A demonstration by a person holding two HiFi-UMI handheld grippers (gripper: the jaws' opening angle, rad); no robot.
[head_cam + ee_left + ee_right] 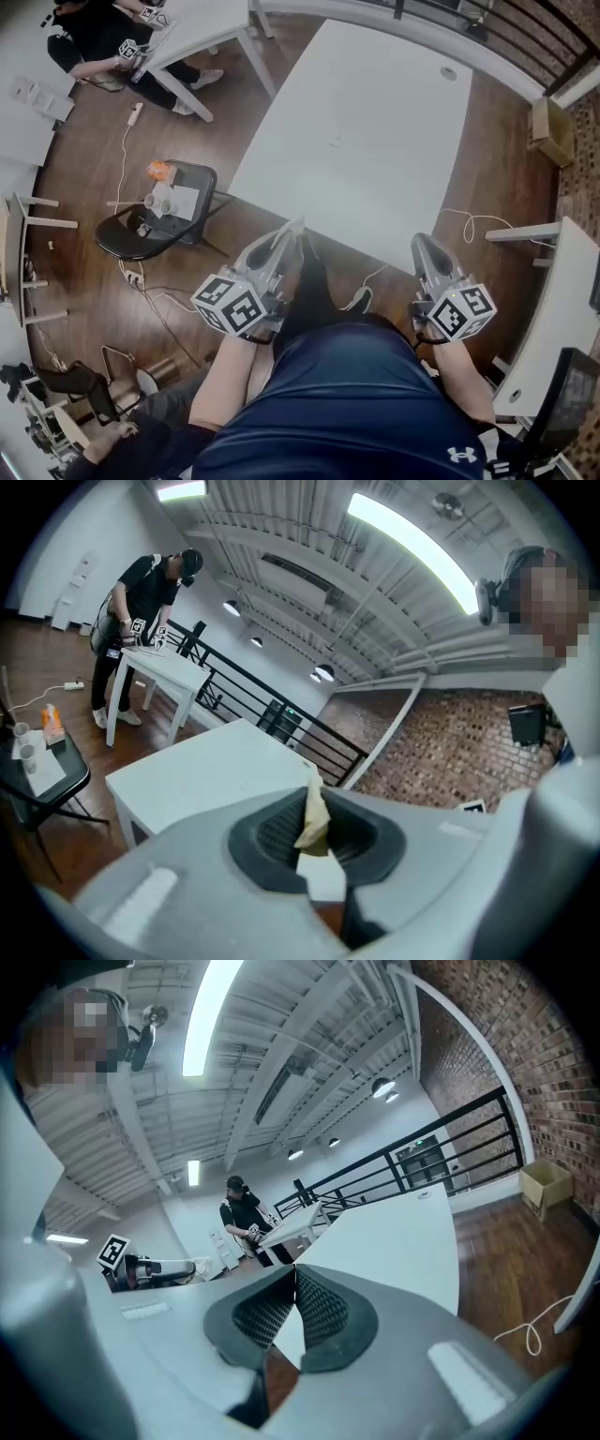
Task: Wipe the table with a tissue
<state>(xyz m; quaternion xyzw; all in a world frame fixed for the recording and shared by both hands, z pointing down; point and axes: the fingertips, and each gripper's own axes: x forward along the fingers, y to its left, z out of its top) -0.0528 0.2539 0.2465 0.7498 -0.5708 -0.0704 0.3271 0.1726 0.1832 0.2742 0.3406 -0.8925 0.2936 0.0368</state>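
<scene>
Only left gripper view clearly shows tissue (315,823) clamped in left gripper (316,801); right gripper's (294,1277) jaws together.

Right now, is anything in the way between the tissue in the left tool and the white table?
Nothing visible does. The left tool holds the tissue by the near edge of the white table, with only air between.

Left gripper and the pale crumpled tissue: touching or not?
Touching. The left gripper view shows the left gripper with its jaws shut on the pale crumpled tissue, which sticks out past their tips.
</scene>
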